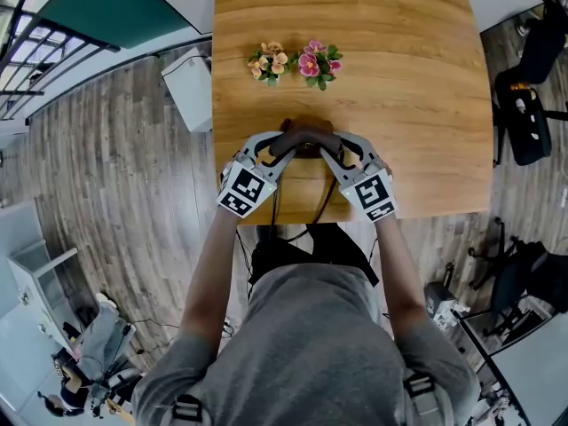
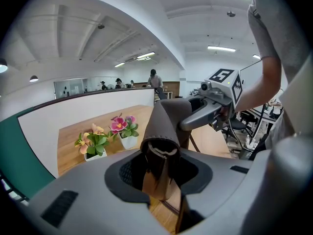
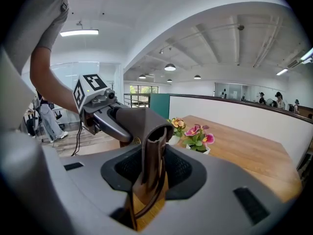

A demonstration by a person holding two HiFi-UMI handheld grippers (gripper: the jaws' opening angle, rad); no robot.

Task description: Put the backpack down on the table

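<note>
Over the near edge of the wooden table (image 1: 426, 105), note the left gripper (image 1: 280, 145) and the right gripper (image 1: 334, 147) facing each other, each with jaws partly closed and pinching one end of the brown top handle (image 1: 306, 138). Read the backpack (image 1: 312, 245) as hanging from that handle, its dark body apparently low between the table edge and the person's torso, its thin straps (image 1: 302, 198) running across the wood. Treat the clearance under the body as not visible. Judge the main risk as snagging of the body or straps on the near edge during lowering, then tipping back off the table toward the person. Guard against uneven descent of the two grippers, likely to skew the handle and loosen one pinch. Avoid release with the body only partly over the edge. Hold the load short of the pale potted flowers (image 1: 271, 62) and the pink potted flowers (image 1: 318, 63), both well apart from the handle toward the far side. Use the bare wood between handle and pots, and out to the right, as open room. Stay clear of the white box (image 1: 188, 87) just beside the left edge and the black chair (image 1: 525, 118) off the right edge.
</note>
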